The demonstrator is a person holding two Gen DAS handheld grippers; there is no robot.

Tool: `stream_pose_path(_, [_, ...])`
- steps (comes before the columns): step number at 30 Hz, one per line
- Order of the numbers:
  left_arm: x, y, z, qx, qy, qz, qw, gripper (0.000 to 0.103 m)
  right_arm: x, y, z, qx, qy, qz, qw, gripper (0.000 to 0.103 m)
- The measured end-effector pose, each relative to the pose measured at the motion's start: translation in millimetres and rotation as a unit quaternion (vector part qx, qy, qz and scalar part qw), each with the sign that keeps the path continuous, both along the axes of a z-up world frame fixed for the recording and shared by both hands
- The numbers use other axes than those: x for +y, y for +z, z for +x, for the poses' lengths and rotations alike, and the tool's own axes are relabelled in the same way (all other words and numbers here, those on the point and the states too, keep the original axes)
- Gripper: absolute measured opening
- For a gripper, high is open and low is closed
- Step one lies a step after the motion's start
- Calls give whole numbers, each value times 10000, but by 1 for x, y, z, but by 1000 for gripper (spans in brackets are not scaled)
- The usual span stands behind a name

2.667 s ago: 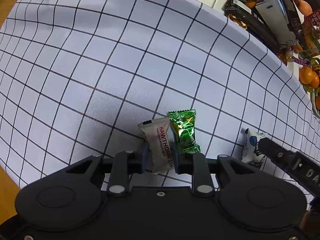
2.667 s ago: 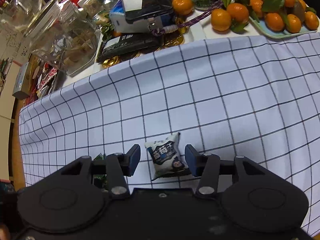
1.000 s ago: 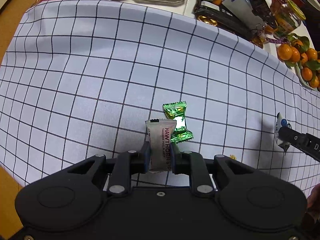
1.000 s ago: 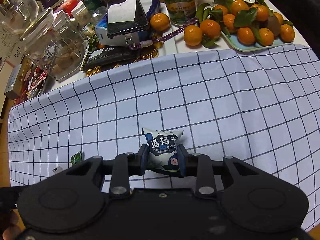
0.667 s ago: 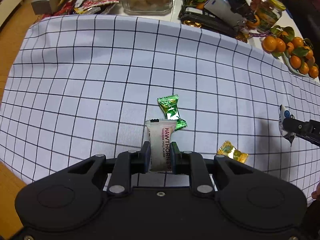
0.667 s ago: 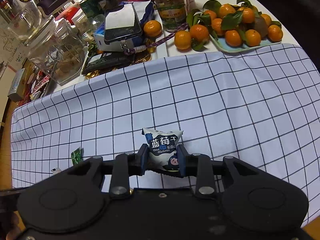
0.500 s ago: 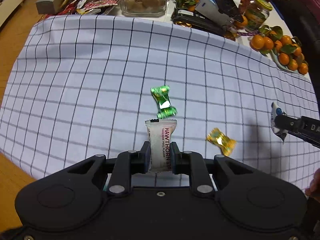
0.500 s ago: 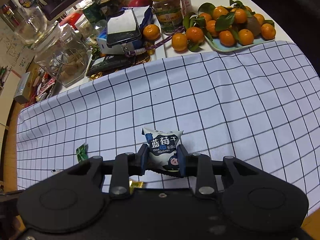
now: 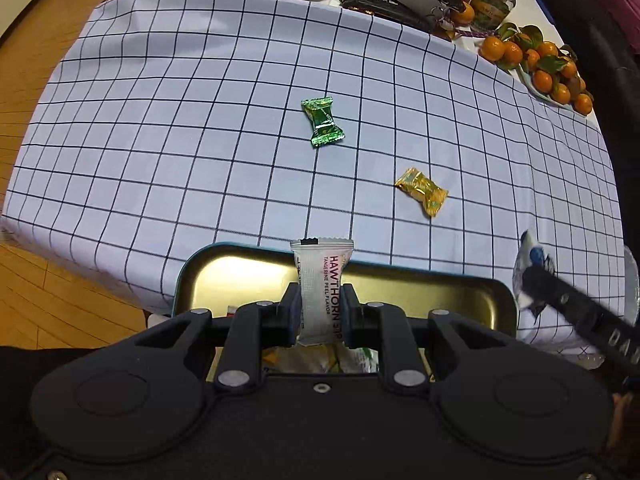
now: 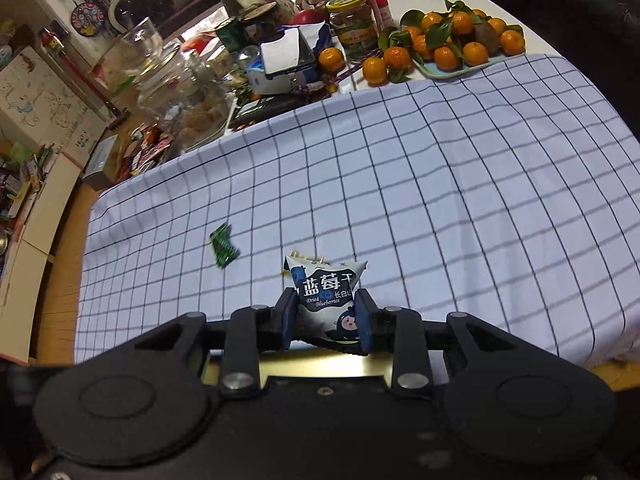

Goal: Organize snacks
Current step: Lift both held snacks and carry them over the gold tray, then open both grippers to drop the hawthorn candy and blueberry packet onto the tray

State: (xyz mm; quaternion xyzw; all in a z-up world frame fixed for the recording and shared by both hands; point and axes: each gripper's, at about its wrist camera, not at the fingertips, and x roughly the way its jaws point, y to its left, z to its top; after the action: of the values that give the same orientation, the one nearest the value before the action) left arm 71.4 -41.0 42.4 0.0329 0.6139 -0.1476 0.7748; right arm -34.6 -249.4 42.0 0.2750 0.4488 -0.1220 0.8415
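A white, upright hawthorn-strip sachet with red lettering (image 9: 322, 288) sits clamped between the fingers (image 9: 293, 312) of the left gripper (image 9: 320, 314), poised above the far rim of a shallow gold-lined metal tin with a teal edge (image 9: 460, 292). The tin lies at the near edge of a white, dark-checked cloth (image 9: 200, 120) spread over the counter; other wrappers show inside it beneath the gripper, too hidden to identify.

Beside the tin's right end, the right gripper (image 10: 326, 322) has its fingers (image 10: 363, 326) closed on a white-and-blue dried-blueberry packet (image 10: 326, 294), the pads pressing both sides so the packet bulges above them. The wrist view shows a strip of the tin's gold floor just beneath it.

Two sweets lie on the cloth beyond the tin: a gold foil-wrapped candy (image 9: 422, 191) nearer and toward the right, and a green foil-wrapped candy (image 9: 322, 121) farther away, well apart from each other.

Past the cloth's far edge from the tin, the counter is crowded: a pale plate of leafy mandarins (image 10: 456, 46) at far right, a green-lidded glass jar (image 10: 354, 26), and a large clear glass jar of brown snacks (image 10: 188, 96) toward the left.
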Motion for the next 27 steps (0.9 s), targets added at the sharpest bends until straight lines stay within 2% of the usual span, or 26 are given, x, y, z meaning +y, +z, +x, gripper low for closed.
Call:
stream_pose_path(7, [6,5,-13,-51,-40,94,9999,27,34,0,-46,26,116,188,9998,33])
stream_pose_path(12, [3,2,-15,24,-103,146,9998,27,50,1,-63,97,202,130,9997,33])
stream_pose_path(19, [0,5,-19,8,-236,137,9996,28,53,5,-76,144,184,72,9997,33])
stream_pose_path(27, [9,9,-26,72,-176,74,9998,29,55,12,-82,91,206,17,9997,33])
